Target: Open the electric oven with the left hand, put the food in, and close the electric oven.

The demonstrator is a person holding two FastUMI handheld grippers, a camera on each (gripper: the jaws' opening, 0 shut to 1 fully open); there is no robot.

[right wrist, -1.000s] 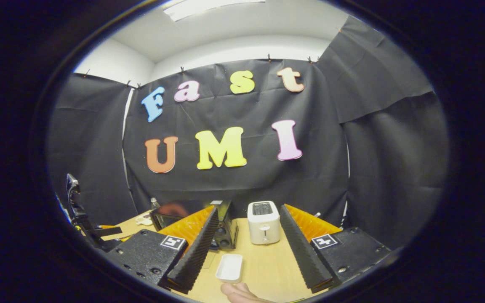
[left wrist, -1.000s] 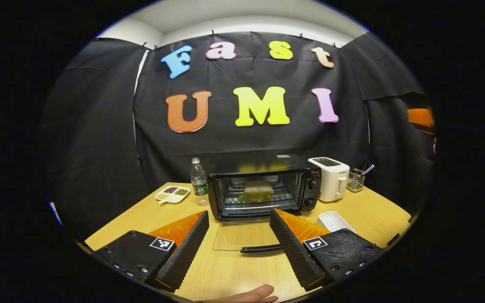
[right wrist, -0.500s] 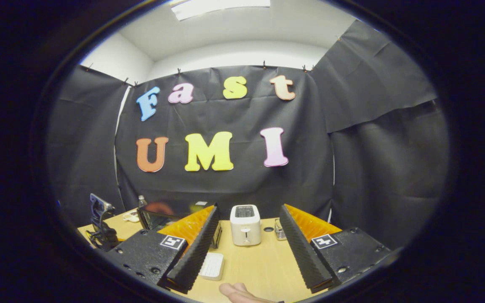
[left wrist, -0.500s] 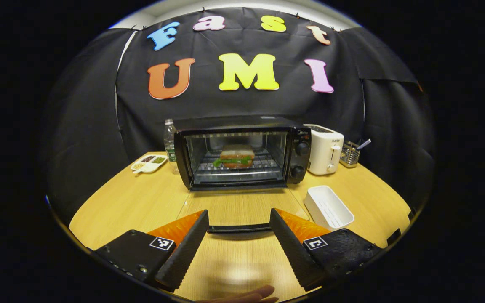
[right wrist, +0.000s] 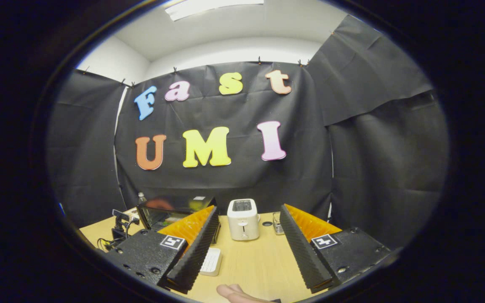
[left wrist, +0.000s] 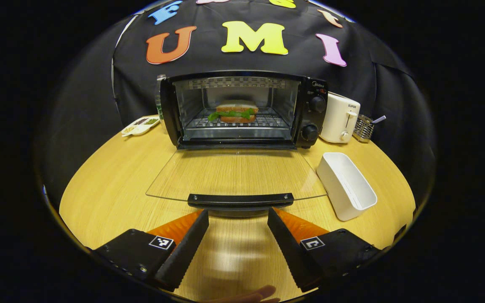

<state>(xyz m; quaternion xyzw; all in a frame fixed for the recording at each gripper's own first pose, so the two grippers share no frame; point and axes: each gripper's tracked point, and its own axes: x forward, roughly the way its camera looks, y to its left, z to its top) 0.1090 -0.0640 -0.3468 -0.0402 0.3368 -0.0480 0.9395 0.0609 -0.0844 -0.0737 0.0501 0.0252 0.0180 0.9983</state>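
The black electric oven (left wrist: 312, 111) stands open at the back of the wooden table (left wrist: 107, 189). Its glass door (left wrist: 236, 174) lies flat toward me. A sandwich (left wrist: 235, 111) with green lettuce rests on the rack inside. My left gripper (left wrist: 238, 214) is open, and the door's black handle (left wrist: 240, 199) sits just beyond its fingertips, not between them. My right gripper (right wrist: 249, 210) is open and holds nothing, raised over the table's right part. In the right gripper view the oven (right wrist: 162, 212) is partly hidden behind one finger.
A white rectangular dish (left wrist: 345, 185) lies right of the door. A white toaster (left wrist: 343, 118) and a wire utensil holder (left wrist: 363, 127) stand beside the oven. A sectioned condiment plate (left wrist: 140, 125) and a bottle (left wrist: 159, 99) are at its left.
My left gripper moved forward toward the oven, so the door handle now lies right at its fingertips. The door stayed down. My right gripper barely shifted.
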